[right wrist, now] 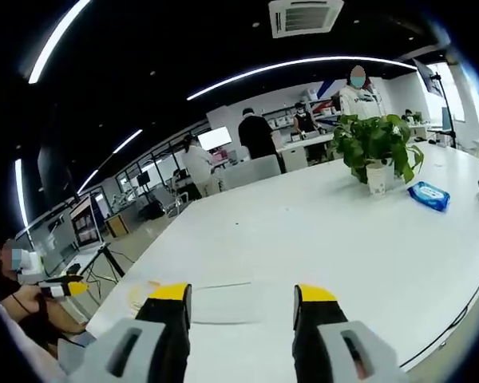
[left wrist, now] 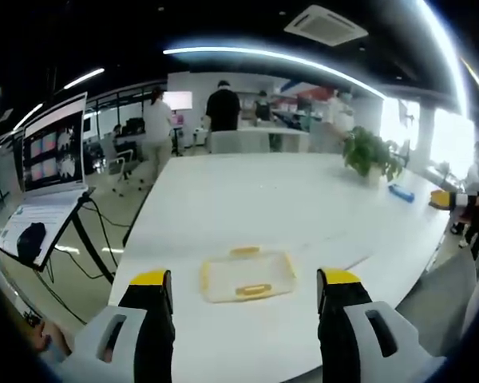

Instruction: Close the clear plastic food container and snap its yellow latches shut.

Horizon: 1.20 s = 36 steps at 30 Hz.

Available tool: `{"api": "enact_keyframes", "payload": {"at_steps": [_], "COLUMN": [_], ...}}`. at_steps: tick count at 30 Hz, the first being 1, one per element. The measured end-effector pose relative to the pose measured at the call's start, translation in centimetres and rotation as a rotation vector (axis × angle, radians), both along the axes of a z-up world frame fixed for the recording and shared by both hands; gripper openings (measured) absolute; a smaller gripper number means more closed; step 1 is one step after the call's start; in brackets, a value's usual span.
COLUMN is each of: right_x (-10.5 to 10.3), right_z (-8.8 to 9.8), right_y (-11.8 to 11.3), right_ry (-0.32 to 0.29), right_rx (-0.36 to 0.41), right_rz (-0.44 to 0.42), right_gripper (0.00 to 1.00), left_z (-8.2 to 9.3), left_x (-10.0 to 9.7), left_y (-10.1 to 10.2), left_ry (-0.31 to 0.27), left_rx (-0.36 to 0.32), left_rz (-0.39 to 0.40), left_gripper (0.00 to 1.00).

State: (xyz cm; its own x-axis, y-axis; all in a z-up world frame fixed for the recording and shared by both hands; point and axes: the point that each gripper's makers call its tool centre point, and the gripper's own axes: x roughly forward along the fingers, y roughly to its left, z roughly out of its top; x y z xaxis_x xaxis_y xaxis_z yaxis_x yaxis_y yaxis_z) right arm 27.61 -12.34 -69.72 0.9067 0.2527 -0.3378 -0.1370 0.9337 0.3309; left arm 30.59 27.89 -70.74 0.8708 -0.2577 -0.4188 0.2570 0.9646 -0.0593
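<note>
White table (left wrist: 303, 207), potted plant (right wrist: 375, 148), open-plan office

One container (left wrist: 248, 275); one plant (right wrist: 375, 144); two latches (left wrist: 253, 289).

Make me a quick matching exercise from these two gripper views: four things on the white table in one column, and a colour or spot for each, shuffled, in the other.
1. container
2. potted plant
3. packet
4. laptop

a. blue, lying flat by the plant
b. green leaves, white pot
c. on a stand off the table's edge
d. clear, yellow latches, between the left gripper's jaws

Pairs: 1-d, 2-b, 3-a, 4-c
</note>
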Motion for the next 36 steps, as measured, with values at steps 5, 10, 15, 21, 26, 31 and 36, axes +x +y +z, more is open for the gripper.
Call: {"api": "enact_keyframes", "payload": {"at_steps": [5, 10, 15, 21, 26, 31, 36], "right_x": [0.07, 0.07, 0.05, 0.01, 0.03, 0.09, 0.22], "right_z": [-0.04, -0.14, -0.16, -0.41, -0.55, -0.7, -0.71], "right_y": [0.08, 0.23, 0.31, 0.21, 0.3, 0.5, 0.68], "right_ry": [0.002, 0.004, 0.004, 0.011, 0.013, 0.019, 0.02], "right_rx": [0.004, 0.014, 0.017, 0.011, 0.013, 0.009, 0.01], "right_rz": [0.003, 0.008, 0.01, 0.013, 0.02, 0.031, 0.041], "right_gripper": [0.51, 0.52, 0.51, 0.51, 0.51, 0.51, 0.51], "left_z": [-0.26, -0.1, -0.01, -0.19, -0.35, -0.36, -0.39], "left_x": [-0.16, -0.05, 0.04, -0.19, -0.34, -0.32, -0.3], "left_y": [0.12, 0.15, 0.07, -0.09, -0.06, -0.03, -0.03], "left_ry": [0.01, 0.005, 0.002, 0.009, 0.013, 0.013, 0.012], "left_rx": [0.002, 0.0, -0.003, -0.009, -0.012, -0.014, -0.023], "left_rz": [-0.001, 0.0, -0.002, -0.005, -0.003, -0.004, -0.001], "left_gripper": [0.72, 0.72, 0.72, 0.71, 0.71, 0.71, 0.71]}}
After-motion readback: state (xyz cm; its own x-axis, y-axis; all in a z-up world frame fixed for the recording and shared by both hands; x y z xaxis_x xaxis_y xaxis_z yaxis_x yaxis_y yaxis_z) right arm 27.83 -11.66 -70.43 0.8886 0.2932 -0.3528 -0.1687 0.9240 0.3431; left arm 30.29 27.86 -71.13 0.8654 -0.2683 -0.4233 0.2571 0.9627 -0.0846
